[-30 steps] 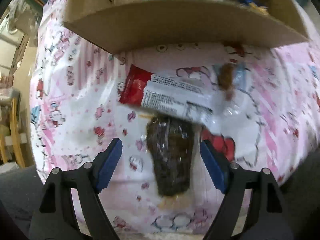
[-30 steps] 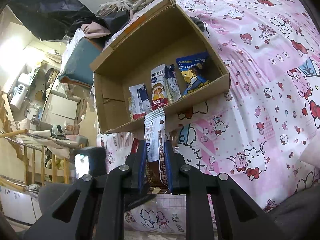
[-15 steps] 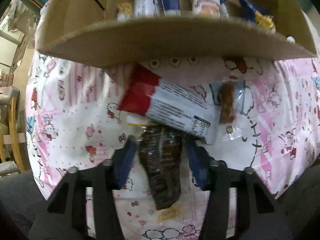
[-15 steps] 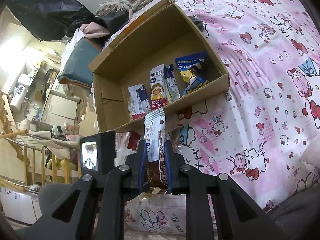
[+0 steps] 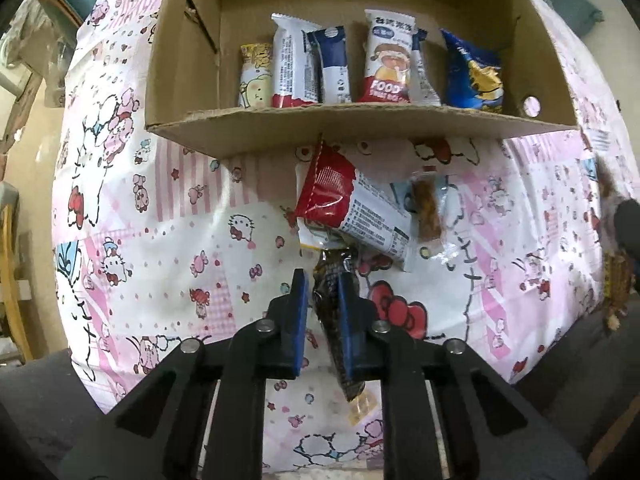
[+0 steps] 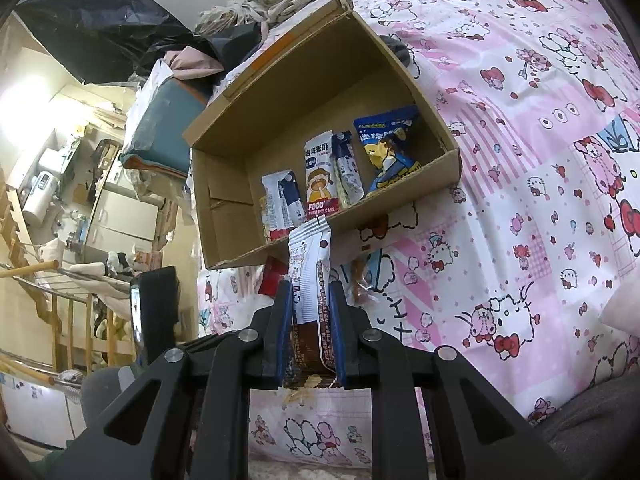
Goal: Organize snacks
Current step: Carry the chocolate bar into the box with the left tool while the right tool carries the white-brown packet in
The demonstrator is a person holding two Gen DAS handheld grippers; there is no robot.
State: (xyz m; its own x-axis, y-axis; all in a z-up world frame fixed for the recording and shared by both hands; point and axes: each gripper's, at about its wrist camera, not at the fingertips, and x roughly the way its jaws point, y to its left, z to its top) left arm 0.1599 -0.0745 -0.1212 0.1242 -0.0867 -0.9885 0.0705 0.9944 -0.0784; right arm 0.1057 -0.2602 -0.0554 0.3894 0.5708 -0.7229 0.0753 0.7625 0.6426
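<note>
The left wrist view looks steeply down over its gripper onto the pink bedsheet, close above it, the cardboard box at the far edge. The right wrist view slants down from further back, probably from the box's right. Both share the box and sheet.
</note>
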